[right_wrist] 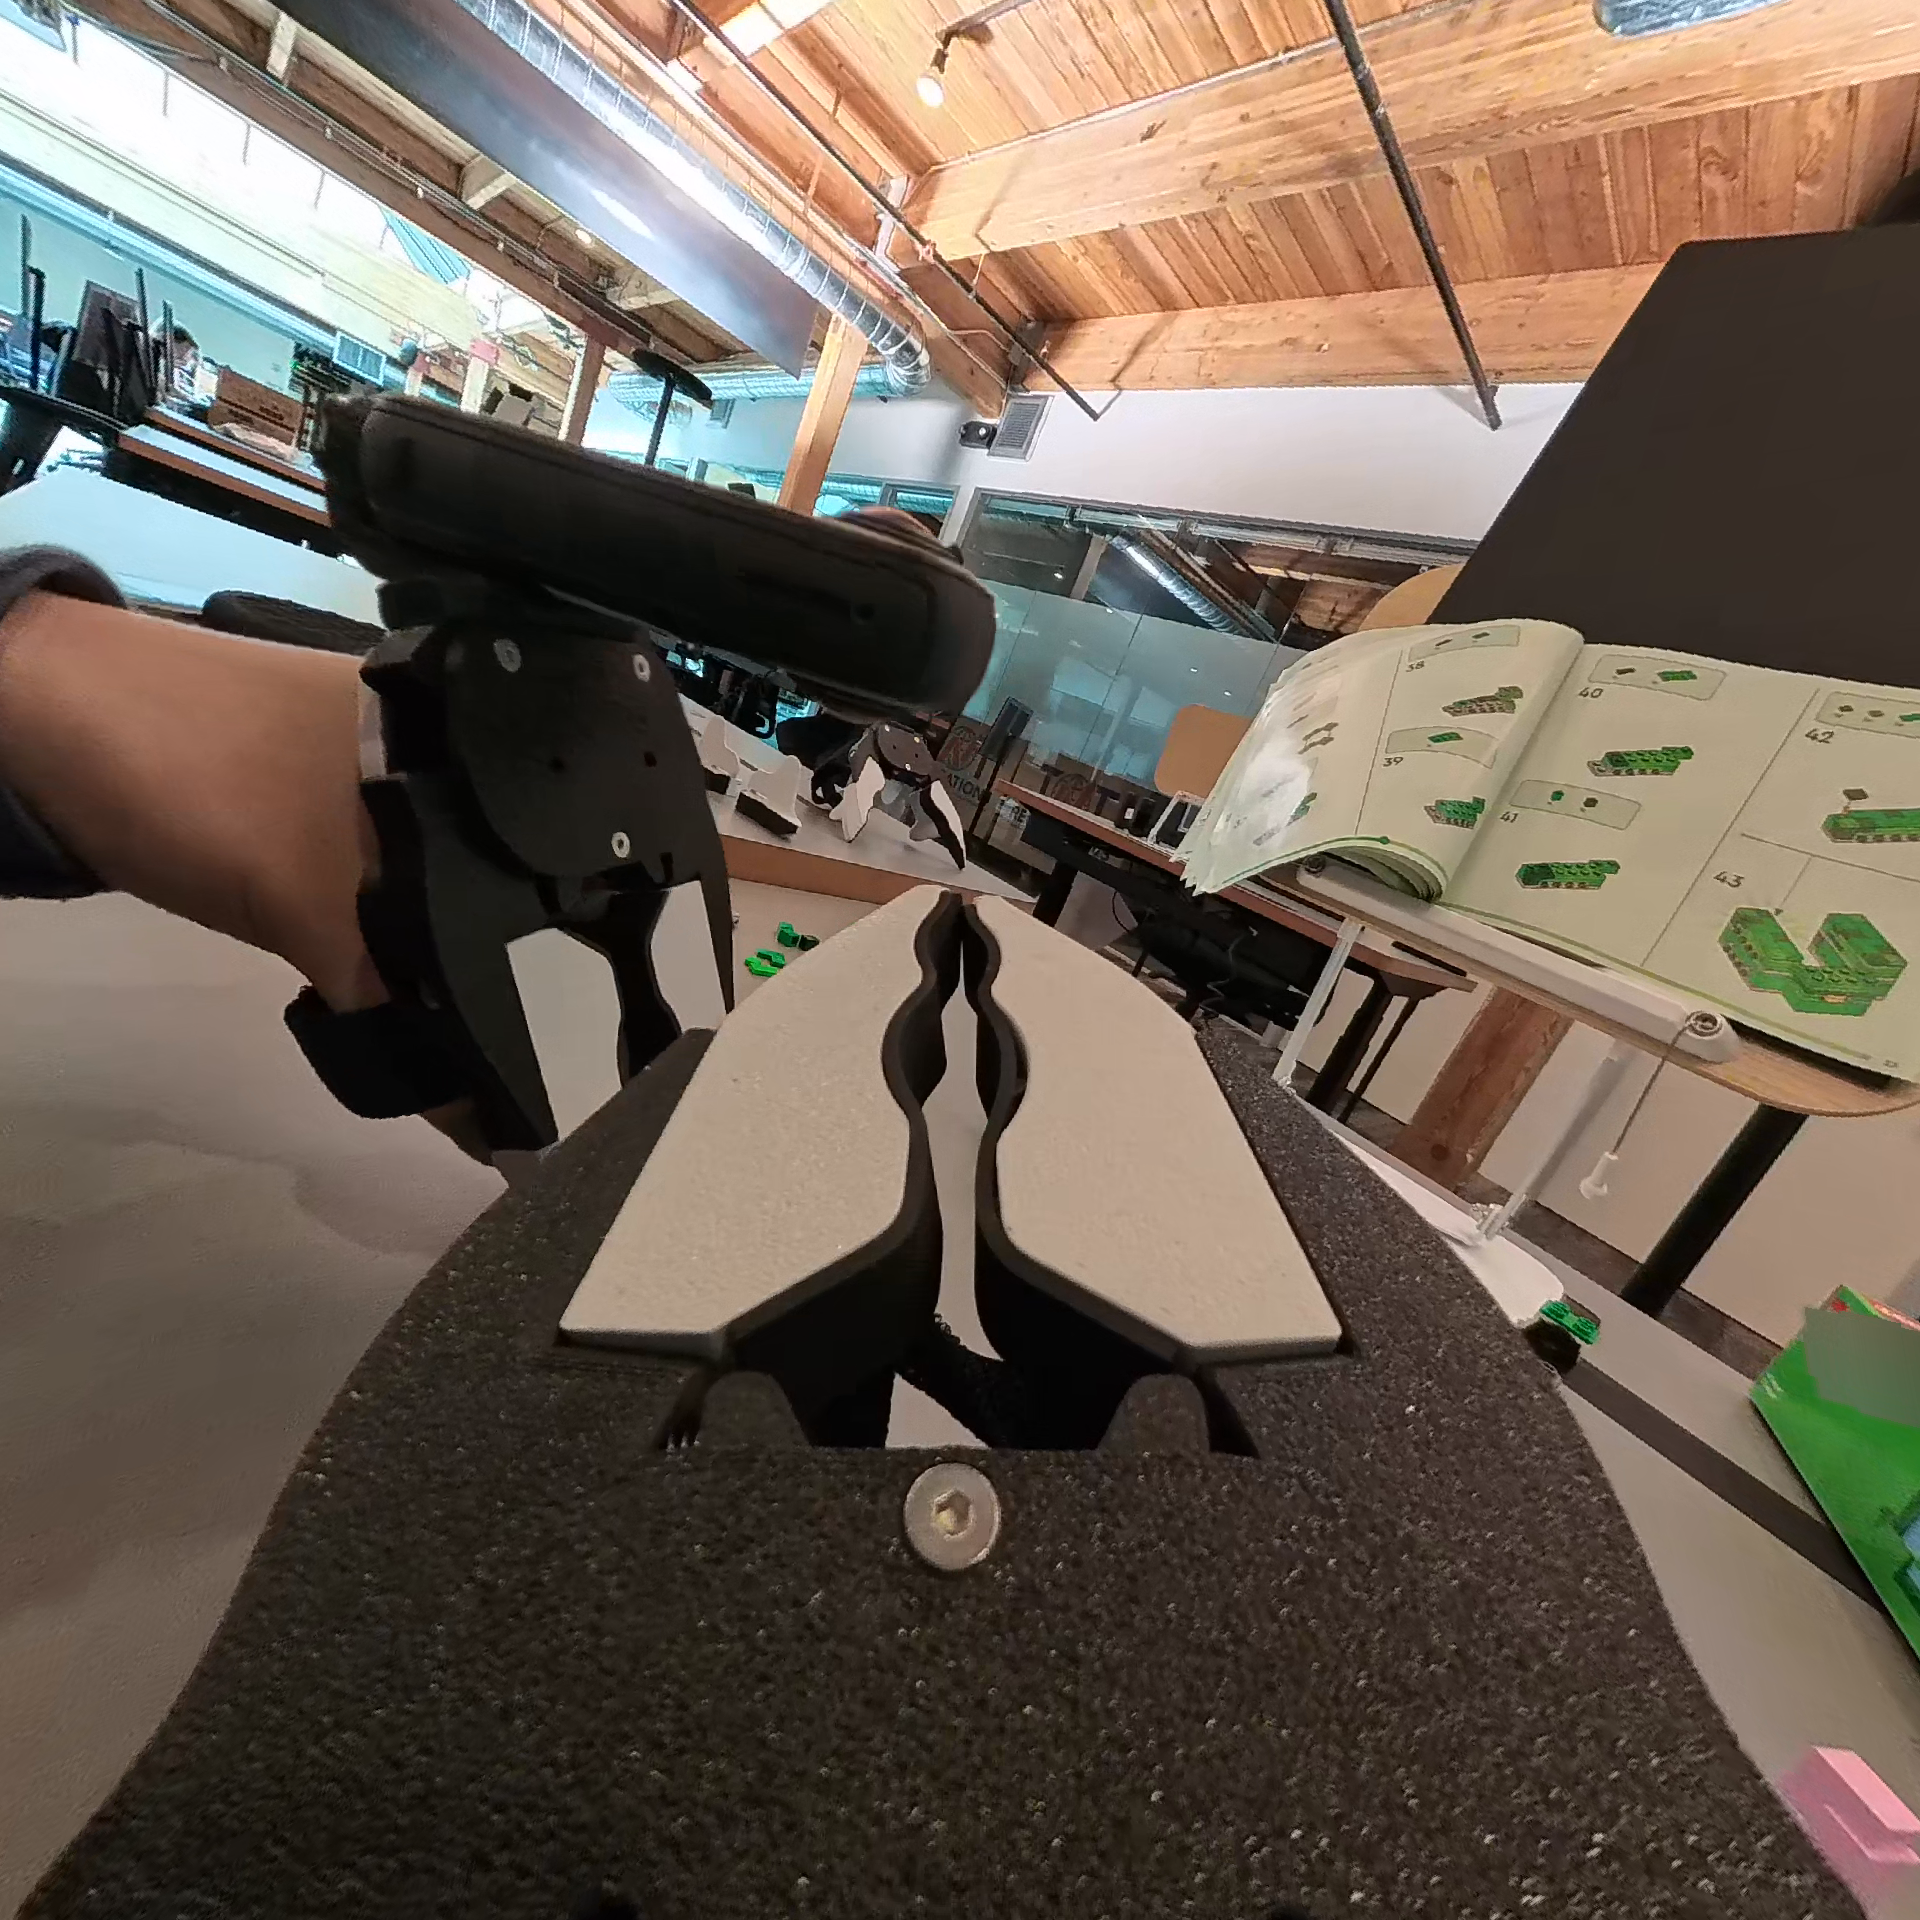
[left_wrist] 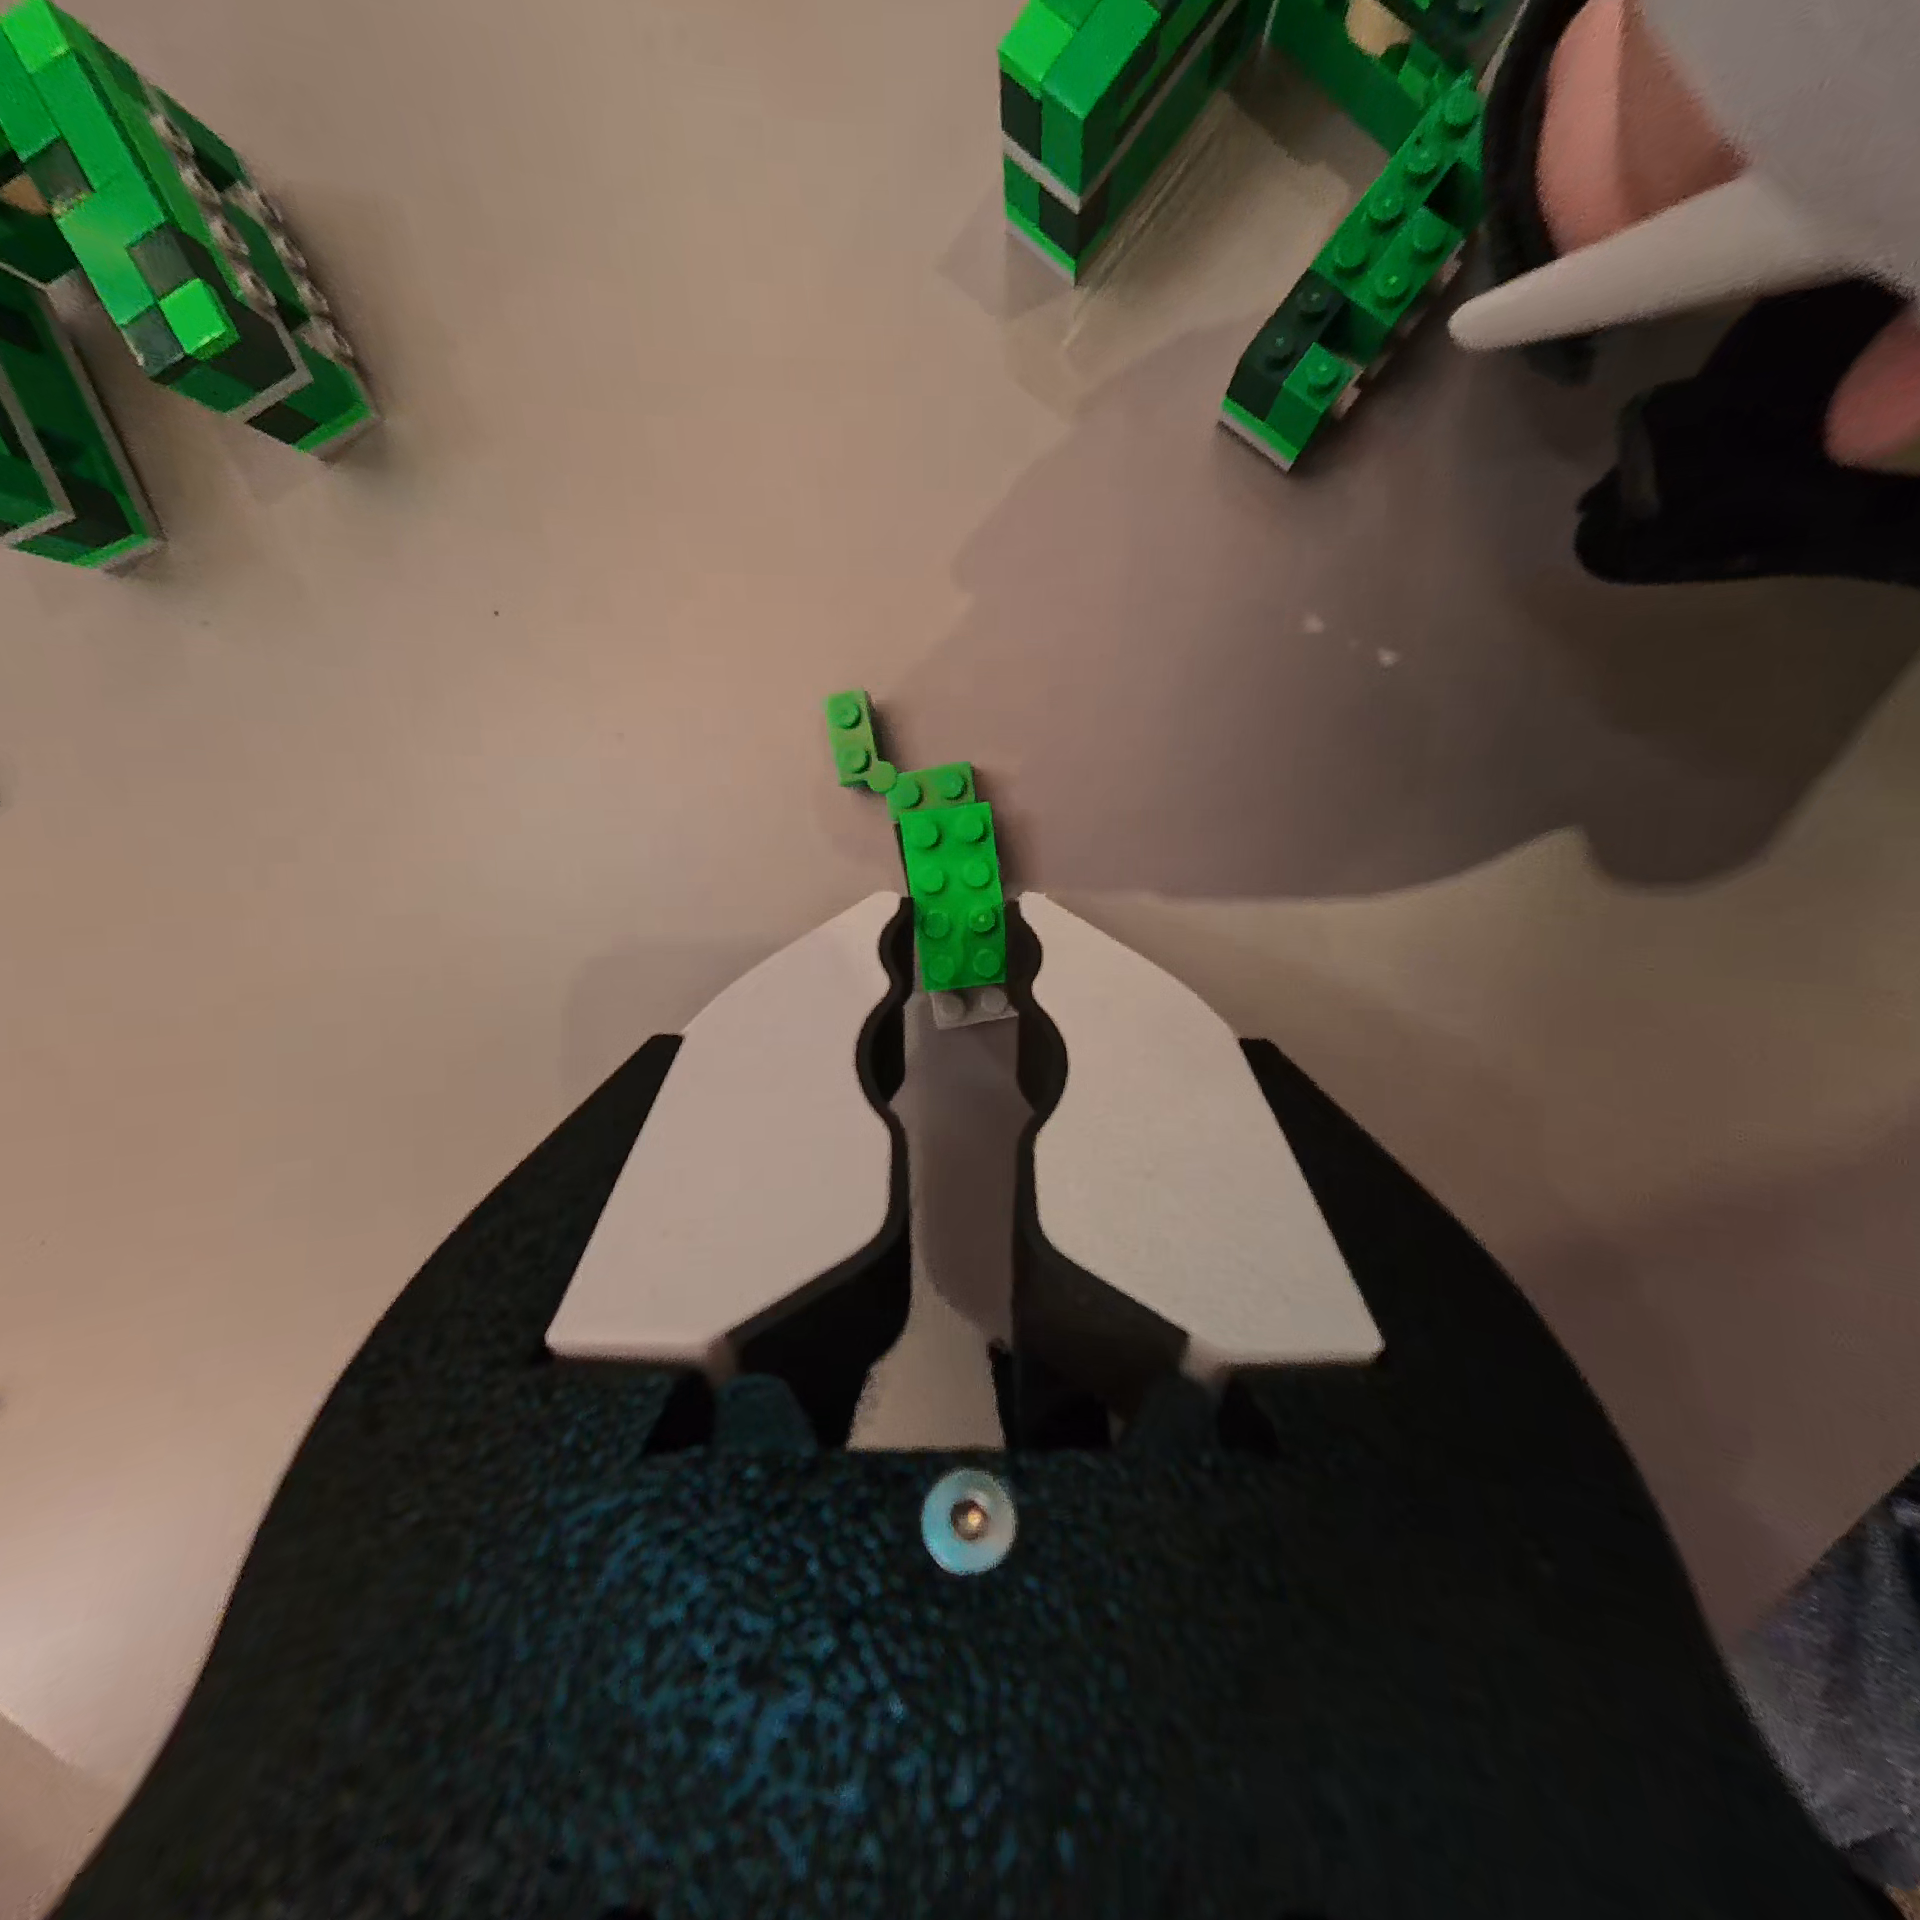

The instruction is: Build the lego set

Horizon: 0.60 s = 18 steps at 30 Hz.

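In the left wrist view my left gripper (left_wrist: pixel 961 909) is closed around a small green lego assembly (left_wrist: pixel 956 894). It is a bright green studded plate on a grey plate, with a hinged green strip (left_wrist: pixel 857 738) at its far end. It sits low over the tan table (left_wrist: pixel 623 727). My right gripper (right_wrist: pixel 961 909) is shut and empty. It is tilted up toward the room, beside the left gripper (right_wrist: pixel 582 935). One of its white fingers (left_wrist: pixel 1662 275) shows at the top right of the left wrist view.
A large green build (left_wrist: pixel 156 312) stands at the far left and another (left_wrist: pixel 1299 208) at the far right. An open instruction booklet (right_wrist: pixel 1662 810) rests on a stand to the right. A green box (right_wrist: pixel 1849 1455), a pink piece (right_wrist: pixel 1849 1808) and loose green bricks (right_wrist: pixel 779 951) lie on the table. There is about 12 cm between the tips of the two grippers.
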### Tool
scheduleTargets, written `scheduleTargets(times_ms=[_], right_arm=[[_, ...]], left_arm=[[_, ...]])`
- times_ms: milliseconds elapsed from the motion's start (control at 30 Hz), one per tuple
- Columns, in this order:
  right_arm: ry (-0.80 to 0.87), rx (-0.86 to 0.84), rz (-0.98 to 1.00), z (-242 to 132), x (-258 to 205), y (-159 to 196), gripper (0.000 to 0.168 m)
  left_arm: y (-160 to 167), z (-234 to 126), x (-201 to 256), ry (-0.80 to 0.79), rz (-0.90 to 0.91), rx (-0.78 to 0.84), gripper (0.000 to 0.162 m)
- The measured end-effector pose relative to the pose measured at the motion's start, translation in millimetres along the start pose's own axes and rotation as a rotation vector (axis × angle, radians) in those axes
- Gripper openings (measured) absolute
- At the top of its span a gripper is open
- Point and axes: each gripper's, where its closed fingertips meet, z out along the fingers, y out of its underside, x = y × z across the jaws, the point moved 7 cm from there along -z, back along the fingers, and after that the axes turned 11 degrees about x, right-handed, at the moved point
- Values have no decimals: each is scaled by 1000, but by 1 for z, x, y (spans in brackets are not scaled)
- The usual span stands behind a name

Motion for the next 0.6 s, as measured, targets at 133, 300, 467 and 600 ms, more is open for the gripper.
scheduleTargets(times_ms=[133, 300, 467, 600], right_arm=[[2, 0, 3, 0, 0, 0, 0], [2, 1, 7, 0, 1, 0, 0], [-8, 3, -1, 0, -1, 0, 0], [-14, 4, -7, 0, -2, -1, 0]], left_arm=[[2, -5, -1, -18, -38, 47, 28], [13, -20, 1, -27, -92, 105, 34], [29, -25, 6, -55, -155, 103, 37], [30, -21, 10, -76, -166, 158, 36]])
